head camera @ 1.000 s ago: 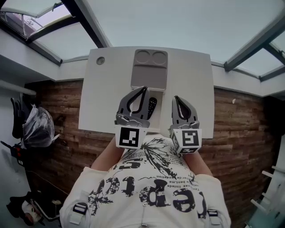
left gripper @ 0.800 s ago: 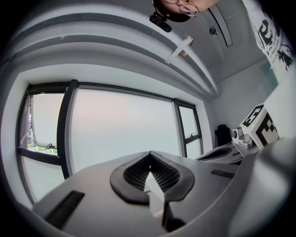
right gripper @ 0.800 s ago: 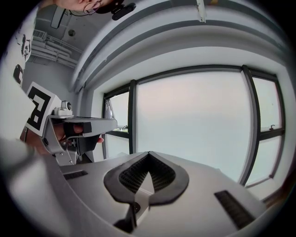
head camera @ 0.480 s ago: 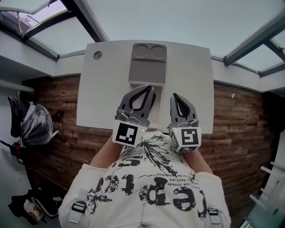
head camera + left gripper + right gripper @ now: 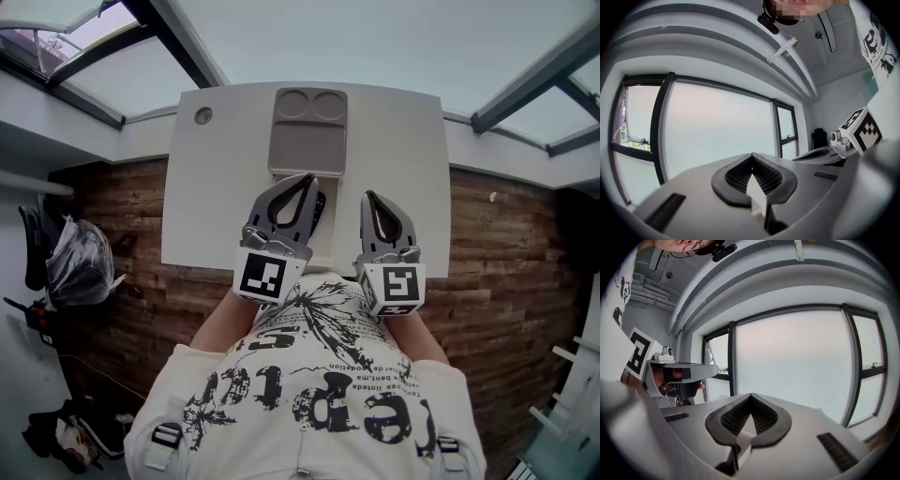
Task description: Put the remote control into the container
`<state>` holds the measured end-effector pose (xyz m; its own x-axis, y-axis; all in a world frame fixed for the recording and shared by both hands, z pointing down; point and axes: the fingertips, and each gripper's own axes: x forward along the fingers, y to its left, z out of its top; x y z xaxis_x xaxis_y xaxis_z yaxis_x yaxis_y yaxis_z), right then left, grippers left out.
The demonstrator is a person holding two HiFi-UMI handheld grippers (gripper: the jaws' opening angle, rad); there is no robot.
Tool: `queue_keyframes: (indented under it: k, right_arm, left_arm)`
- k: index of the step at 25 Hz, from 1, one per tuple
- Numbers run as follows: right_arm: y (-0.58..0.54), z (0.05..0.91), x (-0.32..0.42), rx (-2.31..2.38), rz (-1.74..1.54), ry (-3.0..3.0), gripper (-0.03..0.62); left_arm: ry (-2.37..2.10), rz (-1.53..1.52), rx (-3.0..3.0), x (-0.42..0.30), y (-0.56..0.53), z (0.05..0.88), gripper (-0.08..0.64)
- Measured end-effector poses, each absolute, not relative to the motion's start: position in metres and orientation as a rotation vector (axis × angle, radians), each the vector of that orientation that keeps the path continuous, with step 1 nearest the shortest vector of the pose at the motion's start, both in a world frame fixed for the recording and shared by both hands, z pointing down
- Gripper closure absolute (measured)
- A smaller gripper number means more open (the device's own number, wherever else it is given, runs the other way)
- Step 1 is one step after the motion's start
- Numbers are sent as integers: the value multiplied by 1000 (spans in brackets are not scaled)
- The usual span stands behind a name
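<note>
The grey container (image 5: 307,131), with two round wells at its far end, lies on the white table (image 5: 216,187). The black remote control (image 5: 320,204) lies just in front of it, mostly hidden behind my left gripper (image 5: 307,178); only a sliver shows. That gripper hovers above the remote, shut and empty, its tips (image 5: 751,154) meeting. My right gripper (image 5: 369,197) is held beside it to the right, also shut with nothing in it (image 5: 750,395). Both gripper views look toward the windows, not the table.
A round hole (image 5: 203,115) sits at the table's far left corner. Wooden floor surrounds the table, with a bag (image 5: 80,262) on the left. The right gripper's marker cube (image 5: 860,130) shows in the left gripper view, and the left gripper (image 5: 670,373) in the right gripper view.
The left gripper has drifted forward over the remote, which now shows far less. The right gripper has barely moved. Both stay shut.
</note>
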<state>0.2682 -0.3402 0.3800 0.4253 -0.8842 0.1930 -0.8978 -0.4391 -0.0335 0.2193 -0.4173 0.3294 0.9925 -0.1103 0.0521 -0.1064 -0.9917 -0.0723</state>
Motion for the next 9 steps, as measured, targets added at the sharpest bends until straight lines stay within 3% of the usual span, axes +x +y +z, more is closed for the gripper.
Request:
queue_keyframes:
  k: [9]
  right_arm:
    - [-334, 379, 280, 2611, 271, -1578, 591]
  left_arm:
    - [193, -118, -3100, 220, -417, 331, 551]
